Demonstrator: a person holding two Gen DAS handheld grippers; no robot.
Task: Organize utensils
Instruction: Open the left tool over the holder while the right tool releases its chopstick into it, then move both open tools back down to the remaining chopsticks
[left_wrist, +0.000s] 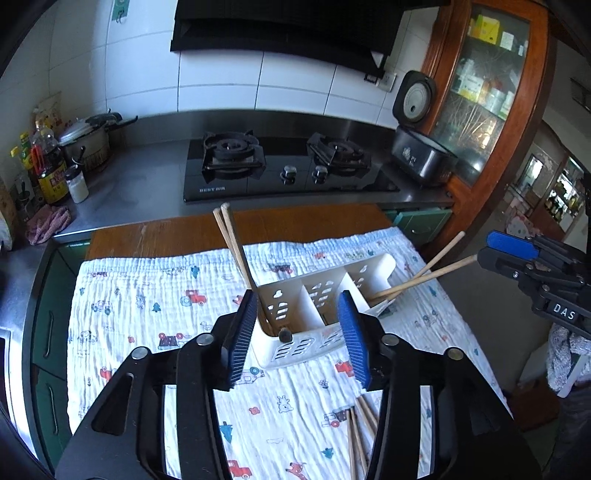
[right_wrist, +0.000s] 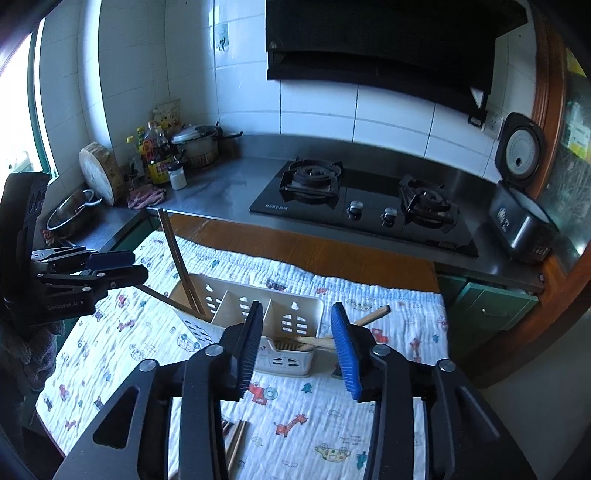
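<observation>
On printed muslin cloth (left_wrist: 147, 295) spread over wooden table (left_wrist: 295, 221), probably as padding and to keep utensils from sliding: white plastic utensil caddy (left_wrist: 317, 295), three compartments in a row, slotted walls.

Left compartment as seen from left wrist: one pair of chopsticks (left_wrist: 231, 240) standing steeply, tips down, tops leaning toward the stove. Upright because compartment is narrow and deep.

Opposite end compartment: second chopstick pair (left_wrist: 424, 273), laid at a shallow slant, ends poking well past caddy rim toward table's edge. Looks dropped in rather than stood up; likely needs tipping upright. Middle compartment seemingly empty, though floor not fully visible.

Loose chopsticks (left_wrist: 358, 432) flat on cloth near front edge, close under both grippers; also visible from right wrist (right_wrist: 236, 439). Not yet sorted — apparent next pickup.

Left gripper (left_wrist: 301, 341): fingers apart, nothing between, hovering above near wall of caddy. Right gripper (right_wrist: 297, 347): fingers likewise spread, empty, hovering over slanted pair's end of caddy. Both held high, presumably clear of protruding sticks.

Task judged partly done: two pairs in, remainder on cloth.
</observation>
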